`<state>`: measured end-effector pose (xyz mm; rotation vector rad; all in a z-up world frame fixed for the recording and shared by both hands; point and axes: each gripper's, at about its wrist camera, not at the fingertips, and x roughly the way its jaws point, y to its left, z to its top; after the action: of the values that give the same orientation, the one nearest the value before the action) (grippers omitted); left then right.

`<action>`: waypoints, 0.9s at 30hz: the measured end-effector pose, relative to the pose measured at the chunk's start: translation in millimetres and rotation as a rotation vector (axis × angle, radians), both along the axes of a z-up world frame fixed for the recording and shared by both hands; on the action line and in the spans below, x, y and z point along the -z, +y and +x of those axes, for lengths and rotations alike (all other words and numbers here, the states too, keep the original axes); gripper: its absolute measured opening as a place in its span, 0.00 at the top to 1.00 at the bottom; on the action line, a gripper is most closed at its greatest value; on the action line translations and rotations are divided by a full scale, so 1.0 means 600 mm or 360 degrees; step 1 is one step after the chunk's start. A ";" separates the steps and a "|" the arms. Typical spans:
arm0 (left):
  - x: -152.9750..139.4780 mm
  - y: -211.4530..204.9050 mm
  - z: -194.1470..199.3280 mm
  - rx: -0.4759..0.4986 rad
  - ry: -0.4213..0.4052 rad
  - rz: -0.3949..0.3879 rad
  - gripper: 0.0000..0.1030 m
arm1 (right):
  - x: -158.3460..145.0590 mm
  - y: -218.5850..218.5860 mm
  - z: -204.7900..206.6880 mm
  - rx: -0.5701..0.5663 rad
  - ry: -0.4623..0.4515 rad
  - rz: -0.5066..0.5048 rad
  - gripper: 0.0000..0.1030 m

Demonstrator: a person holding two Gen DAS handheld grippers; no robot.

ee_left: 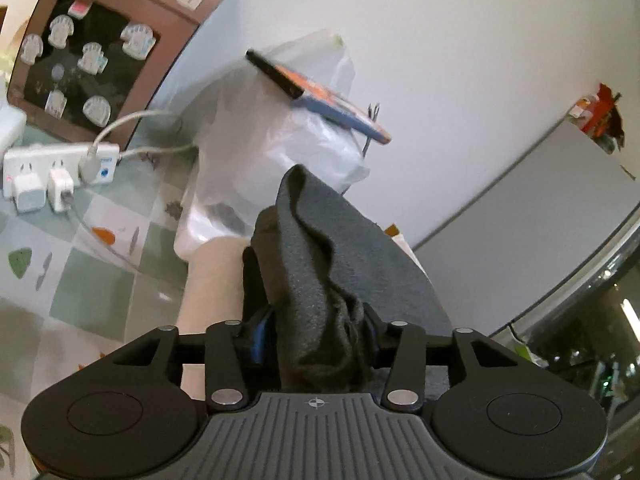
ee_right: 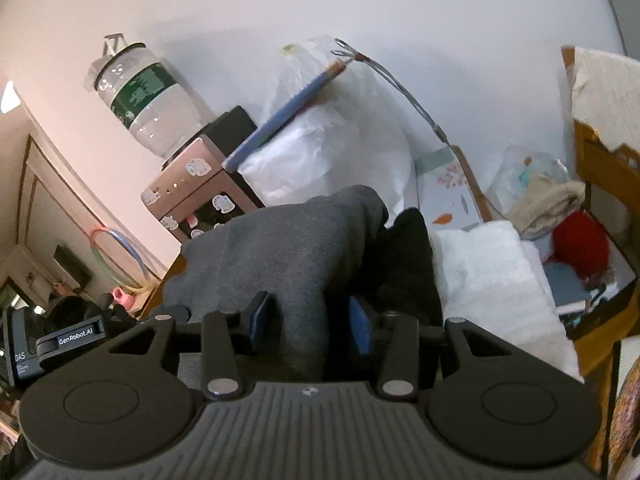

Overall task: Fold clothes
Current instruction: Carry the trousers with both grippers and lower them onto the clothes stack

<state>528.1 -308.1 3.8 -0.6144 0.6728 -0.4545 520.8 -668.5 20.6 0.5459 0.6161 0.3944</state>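
My left gripper is clenched on a bunched edge of the grey cloth, which stands up out of the jaws in soft ridges. My right gripper has the same cloth between its blue pads, though the pads look spread a little and I cannot tell if they truly pinch it. The cloth is lifted between both grippers, above the checked tabletop.

I judge this to be the carry before laying a fold. To do it well I would keep both ends level and taut so the knit does not sag, then bring the edge down flat, clear of the plastic bag and the power strip.

The cloth is thick, matte, fleecy and limp. The bag is glossy and crinkled, with a rigid flat book on top.
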 end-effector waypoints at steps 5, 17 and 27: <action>-0.046 -0.009 -0.024 -0.0025 -0.0198 0.0129 0.50 | -0.060 0.029 -0.025 0.0028 -0.0203 -0.0325 0.46; -0.103 -0.091 -0.008 0.0045 -0.0440 0.0512 0.69 | -0.114 0.094 -0.015 0.0062 -0.0387 -0.0635 0.41; -0.001 -0.068 -0.010 0.0028 -0.0328 0.0548 0.71 | -0.024 0.142 0.011 -0.0052 -0.0281 -0.0720 0.41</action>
<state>522.0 -348.9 4.1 -0.2322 0.5434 -0.4003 527.3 -583.3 34.8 0.0678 0.5225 0.3162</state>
